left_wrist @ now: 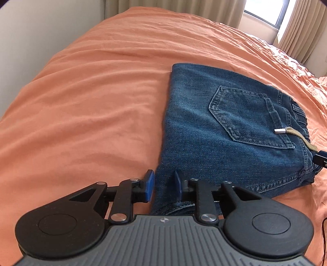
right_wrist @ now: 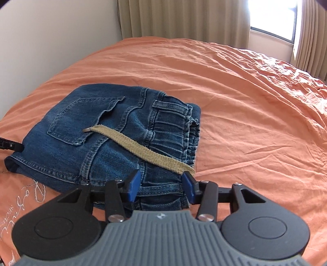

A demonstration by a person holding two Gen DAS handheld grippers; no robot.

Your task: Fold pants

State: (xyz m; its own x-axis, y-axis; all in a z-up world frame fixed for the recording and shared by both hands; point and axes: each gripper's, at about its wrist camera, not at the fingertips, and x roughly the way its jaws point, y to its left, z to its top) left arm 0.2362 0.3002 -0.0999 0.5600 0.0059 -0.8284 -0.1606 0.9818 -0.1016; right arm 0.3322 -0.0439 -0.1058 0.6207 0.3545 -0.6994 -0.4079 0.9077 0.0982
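Pants [left_wrist: 224, 133], blue denim, folded into a compact rectangle, lying on the orange bedsheet [left_wrist: 81, 102], back pocket [left_wrist: 245, 116] facing up. Tan drawstring [right_wrist: 141, 149] runs diagonally across the top layer from the pocket toward the near waistband corner, metal tip resting on the pocket.

Left gripper [left_wrist: 163, 186]: blue pads apart, moderate gap, straddling the near left corner of the fold; denim sits between the pads, contact on either pad cannot be told, not clamped.

Right gripper [right_wrist: 162, 185]: pads wider apart, around the near waistband edge; right pad just beside or touching the drawstring end, cannot tell which. Not pinched on cloth.

Each gripper's black tip shows at the edge of the other's view, at opposite ends of the pants' near edge.

Edges: left fold edge straight, elastic waistband stacked on the right side. Wide bare sheet to the left, beyond and to the right. Wall [right_wrist: 51, 41] on the left, curtains [right_wrist: 184, 20] and window [right_wrist: 273, 18] beyond the bed.
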